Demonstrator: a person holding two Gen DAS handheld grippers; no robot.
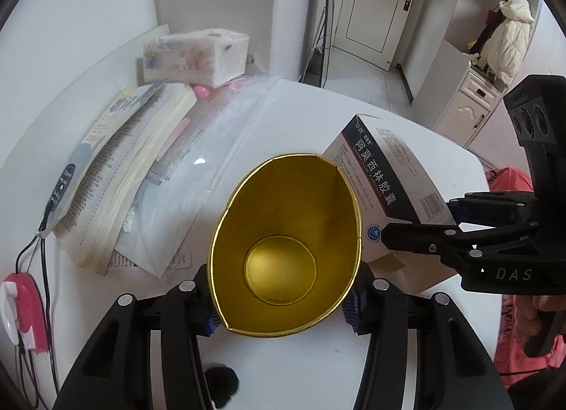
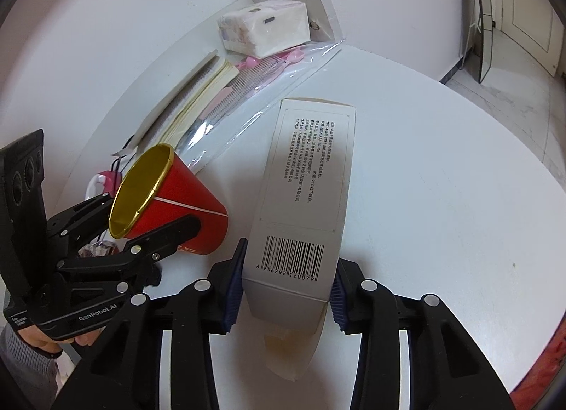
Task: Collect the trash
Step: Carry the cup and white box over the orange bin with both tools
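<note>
Left wrist: a white tabletop point(image 1: 311, 119) carries a book point(image 1: 123, 169) and tissues point(image 1: 194, 56); a door point(image 1: 371, 6) stands beyond. The left claw point(image 1: 283, 307) squeezes a gold-lined cup point(image 1: 286, 243).

Right wrist: the right claw point(image 2: 286, 289) clamps a white box point(image 2: 304, 190), barcode up, above the tabletop beside the red cup.

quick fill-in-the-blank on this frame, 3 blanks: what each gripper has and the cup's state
1. The left gripper is shut on a red paper cup whose inside is ____ in colour.
2. The right gripper is shut on a white ____ with a barcode printed on it.
3. Nothing lies inside the cup: it is ____.

Missing words: gold; box; empty
</note>
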